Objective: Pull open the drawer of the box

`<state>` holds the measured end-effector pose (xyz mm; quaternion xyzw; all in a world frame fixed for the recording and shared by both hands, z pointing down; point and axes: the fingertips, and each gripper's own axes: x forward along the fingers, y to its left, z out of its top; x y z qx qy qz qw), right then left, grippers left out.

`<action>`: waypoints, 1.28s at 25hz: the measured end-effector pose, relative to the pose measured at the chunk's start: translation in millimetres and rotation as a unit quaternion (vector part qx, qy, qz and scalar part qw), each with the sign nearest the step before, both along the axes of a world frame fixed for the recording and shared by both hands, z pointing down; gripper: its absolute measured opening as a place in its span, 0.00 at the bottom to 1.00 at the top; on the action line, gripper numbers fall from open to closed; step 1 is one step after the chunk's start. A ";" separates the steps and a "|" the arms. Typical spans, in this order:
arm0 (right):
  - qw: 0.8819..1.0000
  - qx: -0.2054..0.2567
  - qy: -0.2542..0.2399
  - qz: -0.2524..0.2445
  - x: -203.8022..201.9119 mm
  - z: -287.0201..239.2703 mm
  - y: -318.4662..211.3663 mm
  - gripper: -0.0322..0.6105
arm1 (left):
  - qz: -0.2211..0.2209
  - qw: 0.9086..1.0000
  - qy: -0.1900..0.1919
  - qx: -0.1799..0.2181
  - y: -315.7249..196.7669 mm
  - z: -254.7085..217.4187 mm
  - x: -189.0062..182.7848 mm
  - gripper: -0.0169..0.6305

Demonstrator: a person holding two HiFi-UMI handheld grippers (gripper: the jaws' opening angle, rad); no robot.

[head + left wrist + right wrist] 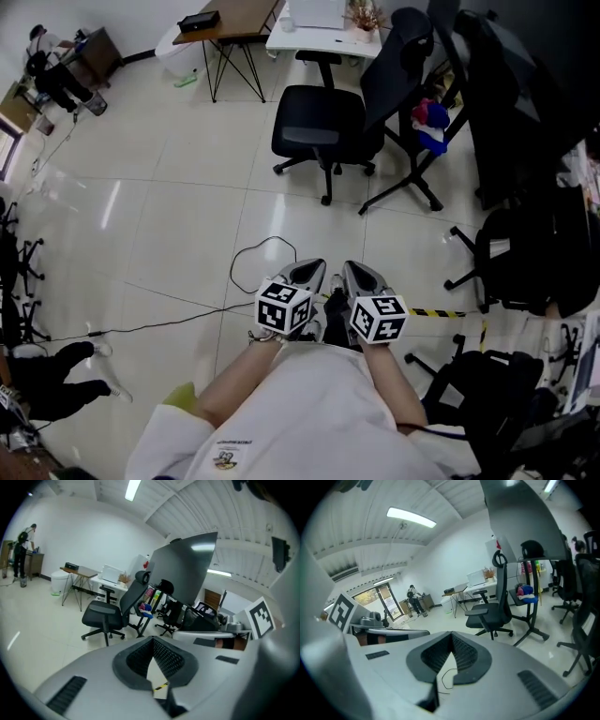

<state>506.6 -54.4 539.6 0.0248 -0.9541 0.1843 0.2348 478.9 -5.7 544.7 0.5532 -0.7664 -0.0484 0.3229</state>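
Pale tile floor (169, 216), black cable (233, 265) looped just ahead of left gripper (312, 269), striped tape (439, 312) beside right gripper (359, 272), office chair (319, 127) beyond.

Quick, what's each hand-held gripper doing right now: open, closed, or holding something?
Left hand-held gripper: closed, holding nothing.
Right hand-held gripper: closed, holding nothing.
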 end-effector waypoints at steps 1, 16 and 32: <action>1.000 -0.001 0.001 -0.008 -5.9 -1.1 1.5 0.03 | -0.018 1.000 0.001 -0.001 8.5 -1.5 -10.5 0.03; 0.984 -0.001 0.004 -0.177 -136.8 -12.6 -1.5 0.03 | -0.232 0.973 -0.004 0.002 44.1 -15.5 -120.9 0.03; 0.965 -0.002 -0.007 -0.263 -198.7 -15.6 -29.6 0.03 | -0.367 0.930 -0.017 -0.005 55.9 -21.9 -173.9 0.03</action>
